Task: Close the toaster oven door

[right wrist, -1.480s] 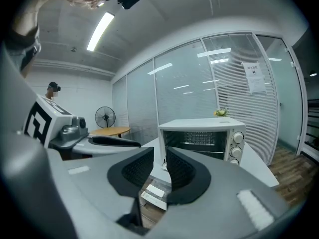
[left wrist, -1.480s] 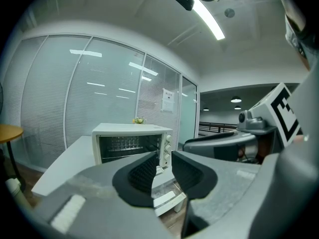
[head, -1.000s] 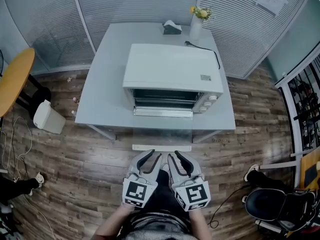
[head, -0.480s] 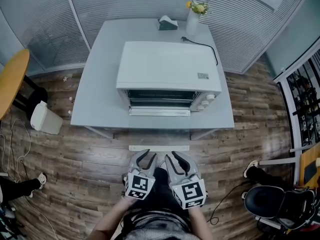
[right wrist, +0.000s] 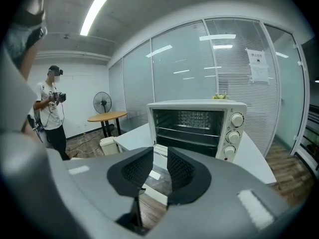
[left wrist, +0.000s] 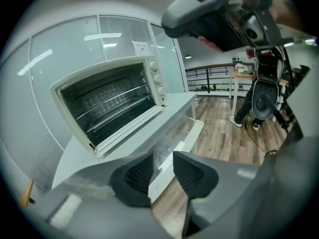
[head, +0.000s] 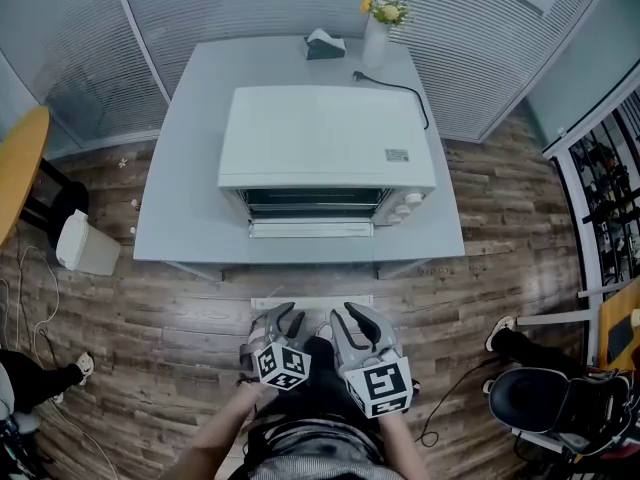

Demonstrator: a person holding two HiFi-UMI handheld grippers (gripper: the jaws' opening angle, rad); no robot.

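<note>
A white toaster oven [head: 325, 138] stands on a grey table [head: 190, 198]. Its glass door [head: 311, 271] hangs open toward me, lying flat, with the white handle bar [head: 310, 301] past the table's front edge. Both grippers hover low in front of that handle, apart from it. My left gripper [head: 285, 320] has just been opening its jaws and nothing lies between them. The right gripper [head: 352, 318] is open and empty too. The left gripper view shows the oven [left wrist: 109, 103] tilted, beyond the left gripper [left wrist: 163, 171]. Past the right gripper [right wrist: 160, 168], the oven [right wrist: 197, 126] shows its racks and three knobs.
A vase of yellow flowers [head: 376, 30], a tissue box [head: 322, 44] and a black power cord [head: 395, 88] sit behind the oven. A white bin [head: 82, 244] and a round wooden table [head: 15, 168] are at the left, an office chair [head: 560, 408] at the right. A person [right wrist: 52, 108] stands far left.
The left gripper has sunk lower and rolled, so its marker cube looks smaller in the head view. The right gripper has hardly shifted. The door is still open.
</note>
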